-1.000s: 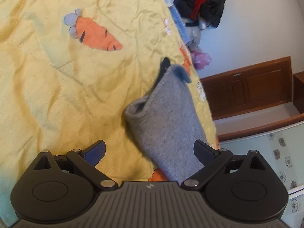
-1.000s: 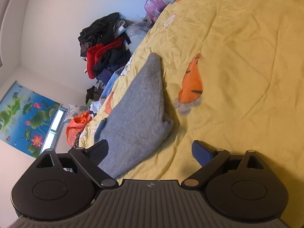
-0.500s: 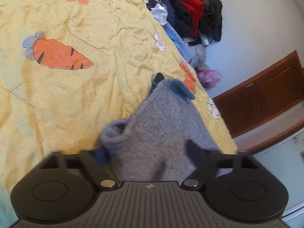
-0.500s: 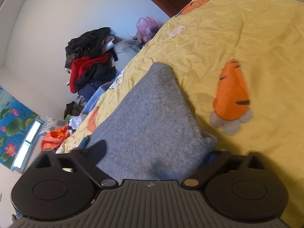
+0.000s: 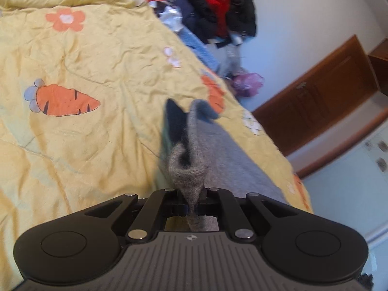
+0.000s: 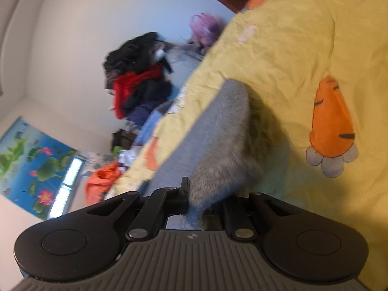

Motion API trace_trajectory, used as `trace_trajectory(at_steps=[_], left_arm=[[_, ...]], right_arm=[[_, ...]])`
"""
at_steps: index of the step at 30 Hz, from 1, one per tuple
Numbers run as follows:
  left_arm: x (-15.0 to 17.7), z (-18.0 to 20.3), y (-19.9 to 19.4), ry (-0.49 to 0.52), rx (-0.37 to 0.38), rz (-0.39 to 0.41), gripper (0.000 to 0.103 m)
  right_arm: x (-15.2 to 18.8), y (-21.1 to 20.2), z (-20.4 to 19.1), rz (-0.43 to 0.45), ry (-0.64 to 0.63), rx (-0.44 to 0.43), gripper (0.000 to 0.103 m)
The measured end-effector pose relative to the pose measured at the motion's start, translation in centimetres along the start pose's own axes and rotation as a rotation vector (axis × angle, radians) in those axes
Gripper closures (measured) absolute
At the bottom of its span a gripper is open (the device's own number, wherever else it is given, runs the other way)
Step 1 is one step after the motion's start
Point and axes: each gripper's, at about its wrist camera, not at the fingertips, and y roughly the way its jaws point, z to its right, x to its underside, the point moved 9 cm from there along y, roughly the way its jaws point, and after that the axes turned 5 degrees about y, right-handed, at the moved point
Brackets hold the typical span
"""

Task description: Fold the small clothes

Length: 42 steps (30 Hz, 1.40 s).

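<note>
- Left wrist view, nearest point: the left gripper is clamped on a pinched corner of the grey garment. Its jaws have just closed, and the knit bunches into a tight wedge between them.
- Right wrist view, nearest point: the right gripper is likewise clamped on a fold of the grey garment. Its jaws have also just closed, with cloth filling the gap.
- Position of the garment: it lies on the yellow bedspread near the edge of the bed. Each gripped corner is raised slightly off the cover; the rest of the cloth rests flat.
- Long axis: from each gripper the garment runs straight ahead, away from the fingers, and narrows to a rounded far end. In the left view a dark lining shows at that far end.
- Governing relation: both grippers hold the near end, so neither hand is nearer the free end. The fold is judged to require carrying the near end forward along the long axis, over the far end.
- Risk: unequal travel of the two hands would skew the fold line.
- Far field: a pile of clothes lies beyond the bed, against the wall, well apart from the work.
</note>
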Motion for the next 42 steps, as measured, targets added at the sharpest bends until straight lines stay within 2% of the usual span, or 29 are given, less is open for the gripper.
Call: trace_trajectory(at_steps=[4, 6, 8, 10, 11, 12, 14, 16, 18, 20, 22, 25, 27, 28, 30, 32, 35, 37, 40, 42], left_arm=[[2.6, -0.6, -4.3, 0.039, 0.033, -0.025, 0.099], [4.8, -2.3, -6.0, 0.042, 0.024, -0.057, 0.099], [7.1, -4.4, -6.9, 0.064, -0.005, -0.123, 0.098], [8.2, -6.4, -7.8, 0.056, -0.033, -0.151, 0.097], [8.1, -7.2, -8.4, 0.055, -0.055, -0.143, 0.096], [7.4, -7.7, -9.0, 0.057, -0.070, -0.126, 0.091], [5.3, -7.7, -10.1, 0.063, -0.105, -0.054, 0.089], [2.1, -6.7, -10.5, 0.116, -0.155, 0.045, 0.082], [-0.6, -5.5, -9.2, 0.182, -0.197, 0.101, 0.056], [-2.2, -4.4, -6.7, 0.243, -0.230, 0.128, 0.047], [-2.5, -3.3, -3.2, 0.318, -0.266, 0.092, 0.047], [-1.0, -2.2, 1.7, 0.403, -0.287, -0.037, 0.050], [-0.3, -2.2, 3.6, 0.465, -0.358, -0.071, 0.053], [0.1, -2.2, 4.1, 0.488, -0.381, -0.073, 0.071], [0.5, -2.7, 4.8, 0.479, -0.384, -0.102, 0.093], [0.2, -2.7, 4.1, 0.443, -0.378, -0.084, 0.098], [-0.5, -1.7, 0.9, 0.411, -0.364, -0.008, 0.099], [-0.4, -2.2, -0.5, 0.429, -0.414, 0.023, 0.101], [1.1, -4.6, 0.9, 0.428, -0.443, -0.067, 0.100], [1.0, -4.2, 0.2, 0.445, -0.431, -0.032, 0.098]], right_arm=[[1.8, -3.9, 1.1, -0.058, 0.007, -0.014, 0.091], [3.5, -5.9, 2.3, -0.092, 0.014, 0.000, 0.091], [5.2, -7.4, 3.7, -0.131, 0.030, 0.030, 0.091], [6.5, -8.6, 4.9, -0.163, 0.002, 0.086, 0.085], [6.5, -9.2, 5.3, -0.150, -0.016, 0.126, 0.076], [6.3, -9.9, 5.7, -0.131, -0.034, 0.160, 0.049], [4.7, -11.3, 5.5, -0.031, -0.069, 0.184, 0.018], [3.1, -12.0, 4.3, 0.043, -0.117, 0.168, 0.016], [2.1, -11.5, 3.1, 0.066, -0.147, 0.153, 0.016], [1.8, -10.3, 2.3, 0.058, -0.146, 0.130, 0.016], [2.3, -8.9, 1.4, 0.029, -0.139, 0.101, 0.016], [3.9, -7.4, 0.2, -0.013, -0.179, 0.082, 0.016], [5.0, -6.8, -0.4, -0.035, -0.245, 0.100, 0.016], [5.5, -6.6, -0.3, -0.046, -0.285, 0.121, 0.016], [6.3, -5.9, -0.1, -0.078, -0.366, 0.186, 0.016], [7.2, -5.1, 0.0, -0.119, -0.458, 0.229, 0.016], [9.4, -4.7, 0.4, -0.180, -0.616, 0.300, 0.016], [10.3, -4.6, 0.5, -0.202, -0.682, 0.319, 0.016], [10.9, -4.4, 0.3, -0.203, -0.704, 0.305, 0.010], [10.8, -4.4, -0.1, -0.208, -0.703, 0.313, 0.010]])
